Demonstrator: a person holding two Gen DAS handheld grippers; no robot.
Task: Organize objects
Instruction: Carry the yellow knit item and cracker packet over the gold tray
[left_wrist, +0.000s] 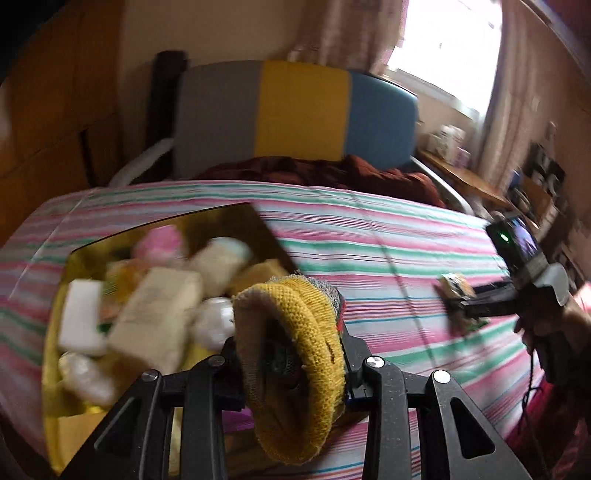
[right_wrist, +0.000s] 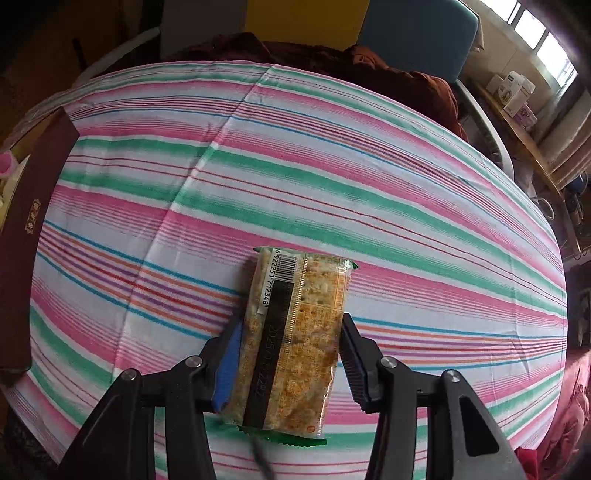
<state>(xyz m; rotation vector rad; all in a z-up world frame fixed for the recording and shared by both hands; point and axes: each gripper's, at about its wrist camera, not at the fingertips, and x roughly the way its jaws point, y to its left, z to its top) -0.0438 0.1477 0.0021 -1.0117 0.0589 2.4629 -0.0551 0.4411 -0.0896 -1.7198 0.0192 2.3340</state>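
Note:
My left gripper (left_wrist: 291, 365) is shut on a yellow knitted cloth item (left_wrist: 295, 350), held beside the open gold-lined box (left_wrist: 55, 314). The box holds several wrapped packets and soaps (left_wrist: 159, 317). My right gripper (right_wrist: 291, 354) has its jaws around a clear cracker packet (right_wrist: 295, 332) with a barcode, lying on the striped cloth; the left pad touches it, and a small gap shows at the right pad. In the left wrist view the right gripper (left_wrist: 458, 302) is at the right with the packet (left_wrist: 454, 288).
The pink, green and white striped cloth (right_wrist: 332, 166) covers the surface. The box's brown side (right_wrist: 29, 229) is at the left edge in the right wrist view. A grey, yellow and blue headboard (left_wrist: 299, 110) and dark red fabric (left_wrist: 332, 170) lie beyond.

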